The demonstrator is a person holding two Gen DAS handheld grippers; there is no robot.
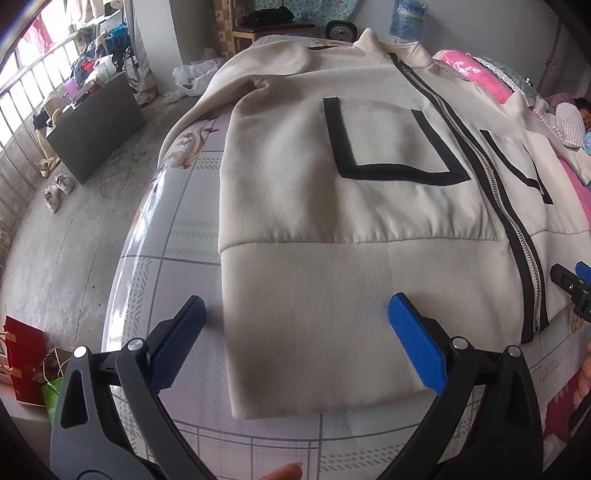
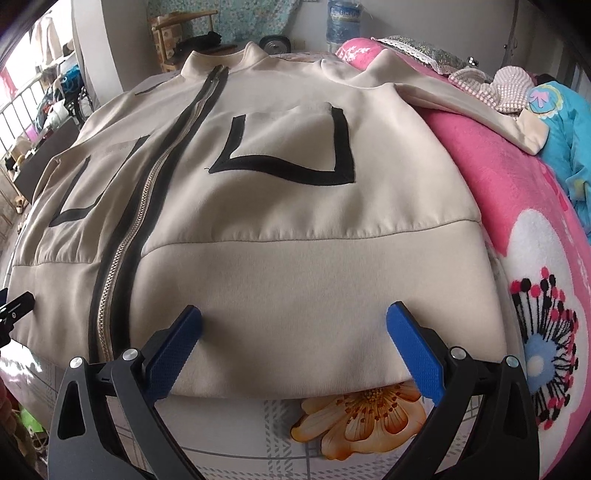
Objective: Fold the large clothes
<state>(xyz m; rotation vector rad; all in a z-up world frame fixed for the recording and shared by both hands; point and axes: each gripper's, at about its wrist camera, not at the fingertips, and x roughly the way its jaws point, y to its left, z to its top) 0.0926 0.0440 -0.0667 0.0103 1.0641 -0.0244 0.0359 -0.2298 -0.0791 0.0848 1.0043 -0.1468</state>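
1. A cream jacket (image 1: 369, 206) lies spread face up on a bed, filling the middle of both views, with its collar at the top of the frame and its wide ribbed hem toward the bottom.
2. A zipper (image 1: 517, 221) with black edging runs from collar to hem; it looks closed along its length (the very bottom end is hard to read).
3. Black U-shaped trim outlines a chest pocket (image 1: 384, 144) on each side of the zipper.
4. The left tool (image 1: 295, 325) hangs over the hem at the lower middle of the left wrist view, its blue-padded fingers (image 1: 413, 339) spread wide apart and holding nothing.
5. The right tool (image 2: 293, 328) sits the same way over the other half of the hem in the right wrist view, its fingers wide apart and gripping nothing.
6. The bed's checked mattress cover (image 1: 177, 229) shows at the lower left of the left view, and an orange flower print (image 2: 362, 417) lies just below the hem in the right view.
7. A pink blanket (image 2: 517, 206) with a flower pattern lies beside the jacket at the right of the frame, and one sleeve (image 2: 480, 107) is draped across it.
8. A large water bottle (image 1: 406, 18) stands at the top edge, beyond the collar.
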